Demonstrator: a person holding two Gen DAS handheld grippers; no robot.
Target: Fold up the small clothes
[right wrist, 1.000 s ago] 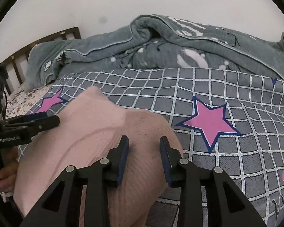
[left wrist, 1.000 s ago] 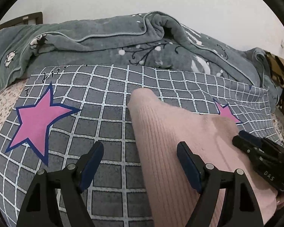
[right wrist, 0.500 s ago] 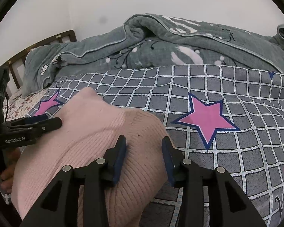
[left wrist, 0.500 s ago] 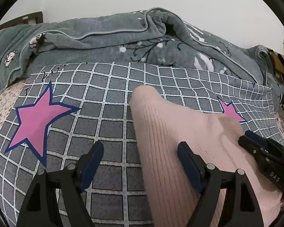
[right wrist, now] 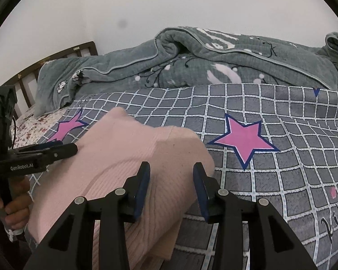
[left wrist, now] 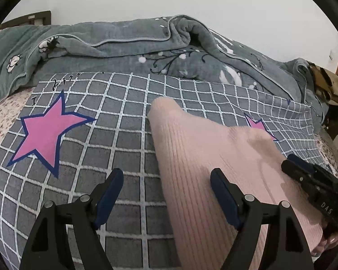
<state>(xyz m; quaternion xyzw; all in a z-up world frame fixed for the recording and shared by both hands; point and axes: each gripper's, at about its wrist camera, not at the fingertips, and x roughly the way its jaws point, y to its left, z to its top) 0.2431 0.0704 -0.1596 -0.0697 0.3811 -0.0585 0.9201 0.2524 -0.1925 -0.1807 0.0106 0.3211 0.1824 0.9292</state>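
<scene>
A pink ribbed knit garment (left wrist: 202,162) lies folded on the grey checked blanket (left wrist: 101,139); it also shows in the right wrist view (right wrist: 128,157). My left gripper (left wrist: 166,191) is open above the garment's left edge, one finger over the blanket, one over the knit. My right gripper (right wrist: 171,180) is open above the garment's right part, holding nothing. The right gripper shows at the right of the left wrist view (left wrist: 313,184). The left gripper shows at the left of the right wrist view (right wrist: 45,150).
A rumpled grey-green quilt (left wrist: 146,49) lies along the wall behind the checked blanket (right wrist: 281,121). A wooden headboard (right wrist: 56,60) stands at far left. A floral sheet (left wrist: 0,112) shows at the left. Camouflage cloth (left wrist: 326,83) lies far right.
My right gripper's jaws have opened wider over the garment. Both grippers shifted slightly; the garment stays in place.
</scene>
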